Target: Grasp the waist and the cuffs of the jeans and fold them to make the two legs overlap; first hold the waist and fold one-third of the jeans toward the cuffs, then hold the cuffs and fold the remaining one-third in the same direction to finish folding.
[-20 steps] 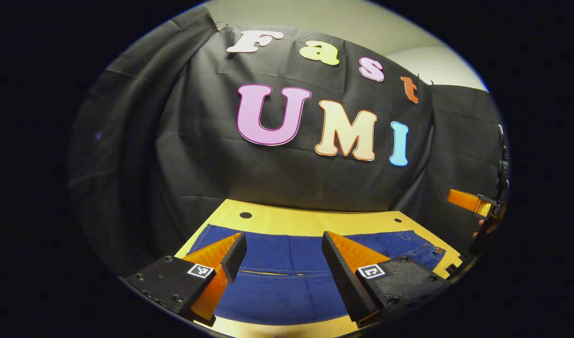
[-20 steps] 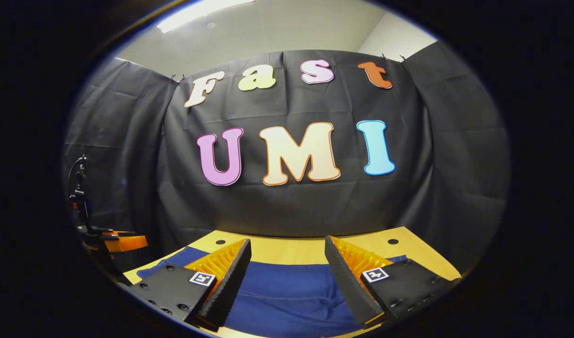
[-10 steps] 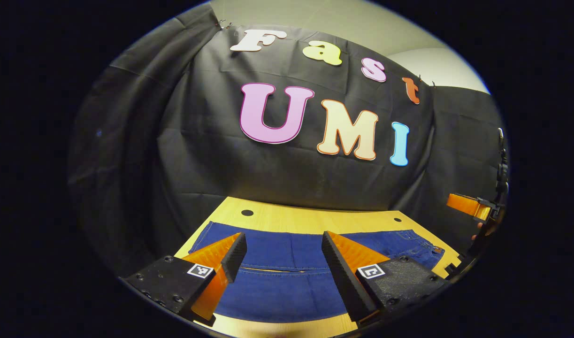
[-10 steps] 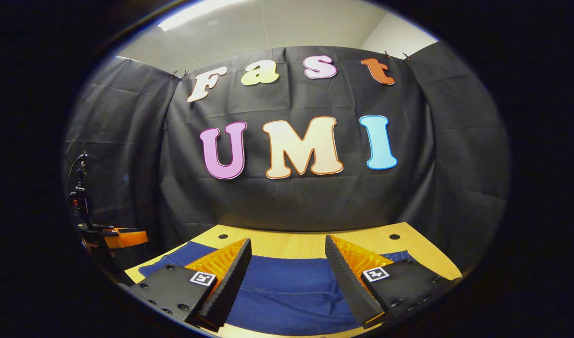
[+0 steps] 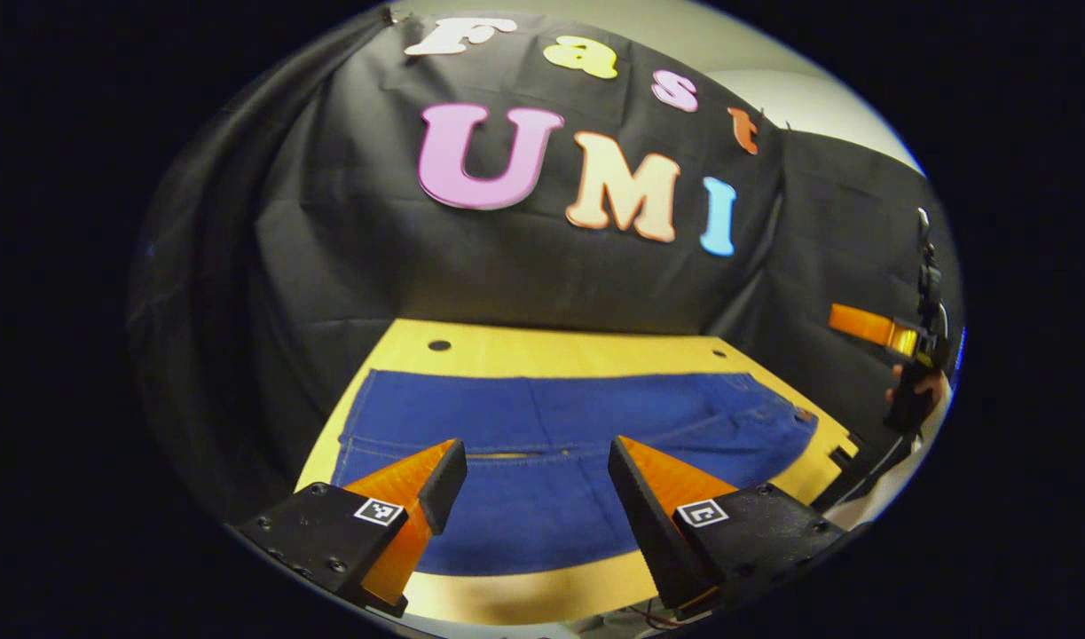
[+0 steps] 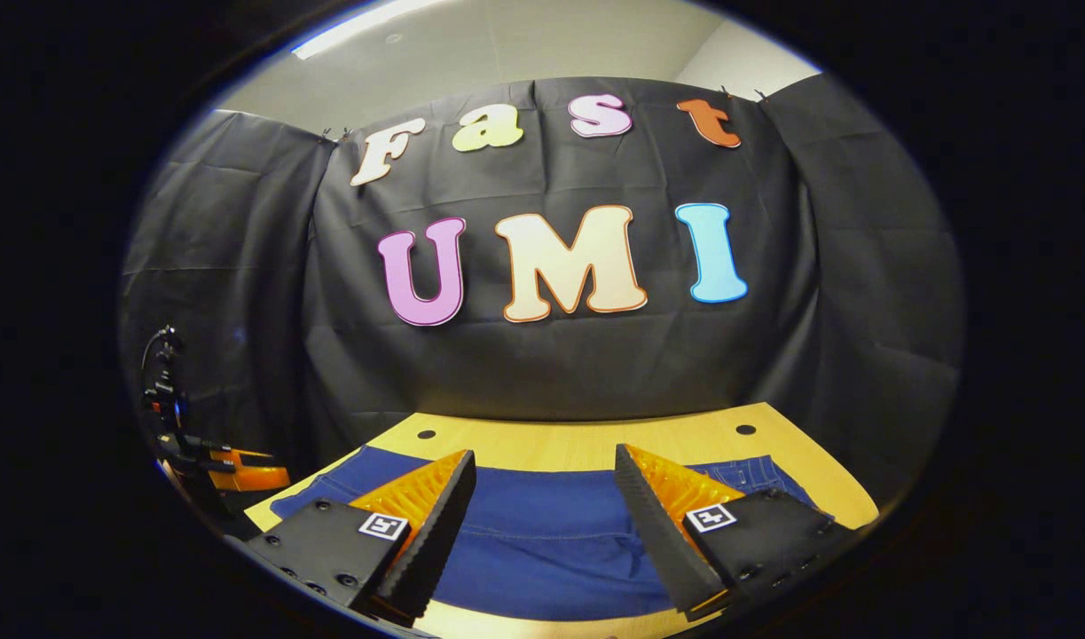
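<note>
Left gripper (image 5: pixel 535 470): fingers spread wide apart, nothing between them, hovering above the near half of the jeans without touching the cloth. Right gripper (image 6: pixel 544 479): likewise parted and empty, held over the jeans, clear of the fabric; seen also at the far right of the left gripper view (image 5: pixel 870 327), well apart from the cloth, with a hand (image 5: pixel 916 387) around its grip.

Jeans (image 5: pixel 560 417): dark blue denim, spread flat and lengthwise across the table, both legs side by side and not yet overlapped. Cuffs (image 5: pixel 351 426) lie at the left end in the left gripper view; waist (image 5: pixel 795 417) at the right end, near the table's notched corner. A seam line of pale stitching runs along the middle between the two legs. In the right gripper view the jeans (image 6: pixel 542 532) fill the space between the fingers, the waist end (image 6: pixel 764 470) to the right.

Table (image 5: pixel 542 351): light wood top, bare strip along the far edge with two small dark holes, and another bare strip at the near edge under the left gripper.

Booth wall (image 6: pixel 542 373): black cloth hanging behind the table. Ceiling (image 6: pixel 507 44): pale, with a strip light.
</note>
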### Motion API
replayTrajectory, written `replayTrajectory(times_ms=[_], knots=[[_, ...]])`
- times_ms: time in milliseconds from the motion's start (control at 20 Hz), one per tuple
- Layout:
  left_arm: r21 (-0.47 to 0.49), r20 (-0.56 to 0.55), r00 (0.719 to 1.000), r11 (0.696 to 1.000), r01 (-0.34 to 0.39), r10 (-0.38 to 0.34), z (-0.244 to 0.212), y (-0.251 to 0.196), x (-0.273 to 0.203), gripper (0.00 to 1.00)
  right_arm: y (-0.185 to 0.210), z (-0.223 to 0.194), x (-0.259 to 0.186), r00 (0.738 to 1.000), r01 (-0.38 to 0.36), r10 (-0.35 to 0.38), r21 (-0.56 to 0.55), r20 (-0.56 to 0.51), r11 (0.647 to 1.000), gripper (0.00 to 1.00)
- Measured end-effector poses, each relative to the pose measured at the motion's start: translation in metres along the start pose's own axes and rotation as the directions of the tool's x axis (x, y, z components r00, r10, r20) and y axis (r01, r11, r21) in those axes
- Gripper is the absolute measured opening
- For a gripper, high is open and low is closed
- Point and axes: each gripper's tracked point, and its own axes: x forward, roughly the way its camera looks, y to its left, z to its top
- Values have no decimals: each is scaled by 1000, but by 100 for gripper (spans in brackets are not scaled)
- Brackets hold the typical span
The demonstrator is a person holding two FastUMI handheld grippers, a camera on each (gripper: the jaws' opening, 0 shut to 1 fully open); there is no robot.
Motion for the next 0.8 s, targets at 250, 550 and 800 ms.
replayTrajectory(times_ms=[250, 550, 800], knots=[[92, -230, 969, 989, 117, -93, -68, 16, -15, 96, -6, -16, -15, 999, 30, -30, -5, -45, 1000, 94], [145, -479, 870, 966, 213, -120, -127, 47, -22, 96, -17, -33, -31, 992, 77, -75, 15, -106, 997, 94], [306, -644, 760, 883, 356, -84, -146, 79, -24, 96, -31, -27, -37, 989, 115, -115, 5, -88, 993, 98]])
